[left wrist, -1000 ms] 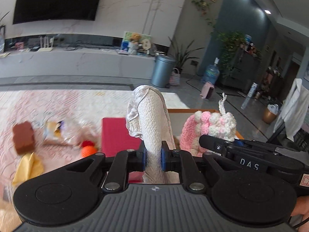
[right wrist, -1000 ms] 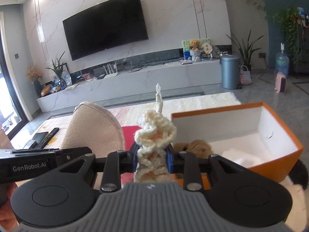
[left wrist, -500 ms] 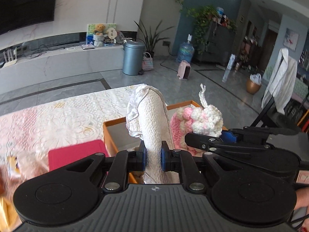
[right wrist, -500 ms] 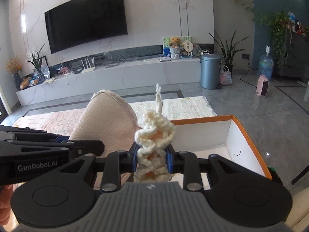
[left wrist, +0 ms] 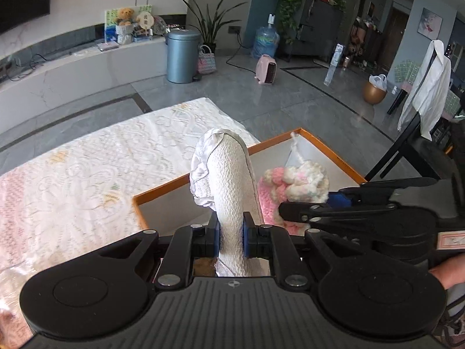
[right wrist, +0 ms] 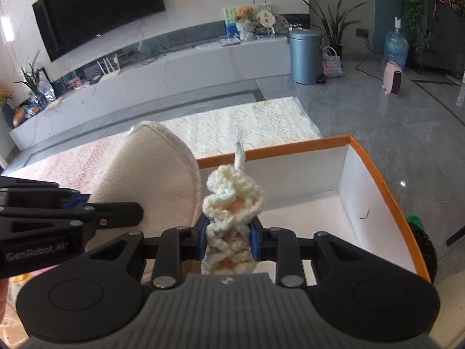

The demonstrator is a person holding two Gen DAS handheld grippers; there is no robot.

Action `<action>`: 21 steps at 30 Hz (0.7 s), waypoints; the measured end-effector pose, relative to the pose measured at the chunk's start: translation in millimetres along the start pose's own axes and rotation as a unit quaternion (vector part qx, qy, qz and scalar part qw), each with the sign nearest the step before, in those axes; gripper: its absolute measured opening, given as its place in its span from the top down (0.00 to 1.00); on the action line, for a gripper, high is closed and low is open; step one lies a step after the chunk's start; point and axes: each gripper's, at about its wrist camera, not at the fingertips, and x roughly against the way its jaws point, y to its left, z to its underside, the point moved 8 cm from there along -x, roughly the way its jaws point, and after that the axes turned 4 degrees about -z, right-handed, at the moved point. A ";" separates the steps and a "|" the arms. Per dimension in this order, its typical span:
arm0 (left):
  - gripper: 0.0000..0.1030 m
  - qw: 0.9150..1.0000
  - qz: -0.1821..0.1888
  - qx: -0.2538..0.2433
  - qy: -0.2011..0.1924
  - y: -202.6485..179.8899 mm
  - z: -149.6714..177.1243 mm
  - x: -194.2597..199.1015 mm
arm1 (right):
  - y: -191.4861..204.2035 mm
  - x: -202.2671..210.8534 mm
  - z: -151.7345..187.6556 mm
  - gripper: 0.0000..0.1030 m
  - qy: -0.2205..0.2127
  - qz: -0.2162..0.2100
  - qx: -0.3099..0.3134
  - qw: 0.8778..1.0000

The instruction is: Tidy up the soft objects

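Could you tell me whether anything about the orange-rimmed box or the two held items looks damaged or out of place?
One small flaw: a dark scuff or tear marks the white inner wall of the box. Otherwise the cream slipper and the knitted item are both gripped squarely and hang over the box.

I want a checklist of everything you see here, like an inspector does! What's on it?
Surface: lace cloth over the table.
Job's things: white towel-like piece in the left gripper; cream and pink knitted piece in the right gripper; orange-rimmed box ahead.
Clutter: nothing seen on the cloth's visible part.
Grippers: both shut on their pieces.
Cables: cords on the TV shelf and floor.
Surroundings: TV, blue bin, water bottle, plants.
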 end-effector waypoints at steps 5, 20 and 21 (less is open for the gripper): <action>0.85 0.999 0.021 0.008 0.025 -12.4 -2.5 -28.6 | -22.5 -19.8 0.6 0.73 0.027 0.016 0.009 0.999; 0.79 0.989 -0.003 0.055 0.138 -12.5 26.7 -98.8 | -70.3 -71.7 17.8 0.72 0.125 0.046 0.047 0.990; 0.78 0.989 -0.009 0.054 0.135 -11.1 26.7 -97.7 | -70.1 -72.4 17.7 0.72 0.128 0.044 0.047 0.990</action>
